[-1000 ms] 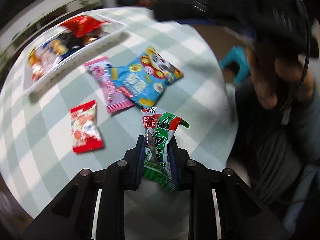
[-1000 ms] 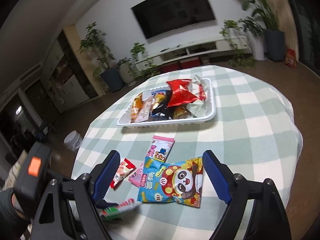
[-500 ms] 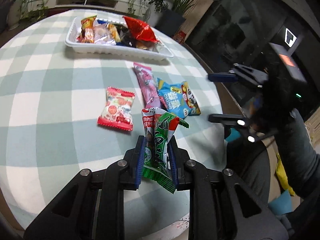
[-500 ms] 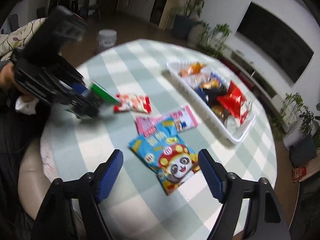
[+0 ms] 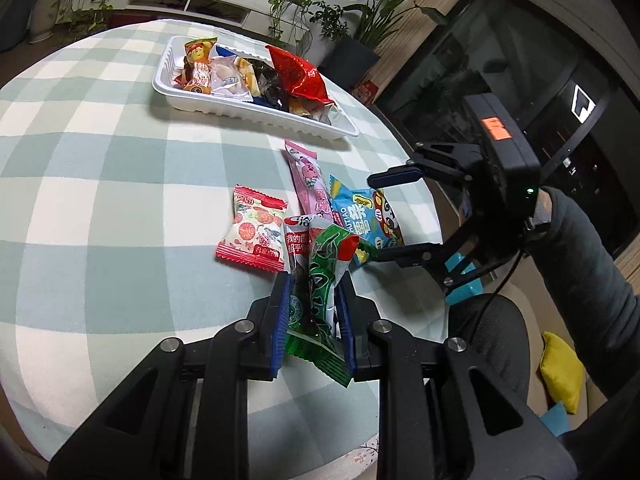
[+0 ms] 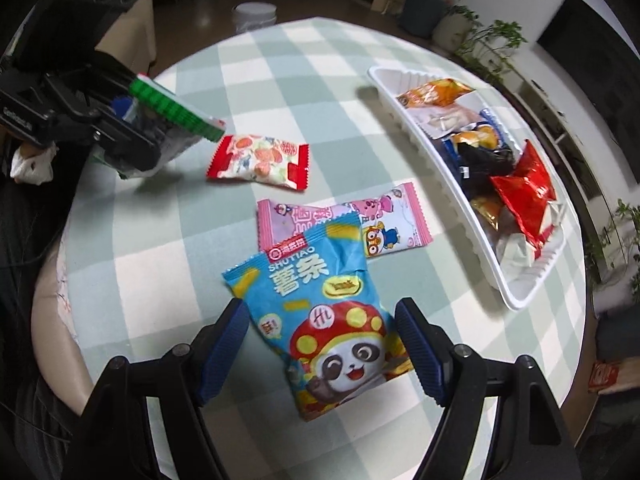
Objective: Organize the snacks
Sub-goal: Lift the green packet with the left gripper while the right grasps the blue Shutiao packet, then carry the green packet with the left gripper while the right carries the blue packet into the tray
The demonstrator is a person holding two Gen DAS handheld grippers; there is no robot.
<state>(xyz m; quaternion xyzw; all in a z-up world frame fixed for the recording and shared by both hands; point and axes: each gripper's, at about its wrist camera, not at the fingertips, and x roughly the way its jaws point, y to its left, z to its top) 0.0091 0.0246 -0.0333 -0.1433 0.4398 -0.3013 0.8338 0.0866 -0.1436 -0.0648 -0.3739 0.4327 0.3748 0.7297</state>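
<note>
The left gripper (image 5: pixel 313 320) had its fingers (image 5: pixel 280 316) pinching two snack packets together, a green packet (image 5: pixel 326 280) and a red-and-white one (image 5: pixel 298 240) beside it, held just above the checked worktop (image 5: pixel 100 200). Ahead of those fingers lay a red-edged candy packet (image 5: pixel 254 234), a pink packet (image 5: pixel 310 178) and, further off, a white tray (image 5: pixel 256 108) filled with snacks. The right gripper (image 6: pixel 320 340) had its fingers (image 6: pixel 224 340) spread wide on either side of the blue panda chip bag (image 6: pixel 320 304), whose lower end lay between them; the pads were not pressing on it. The bag's top edge overlapped the pink packet beyond the fingertips.
</note>
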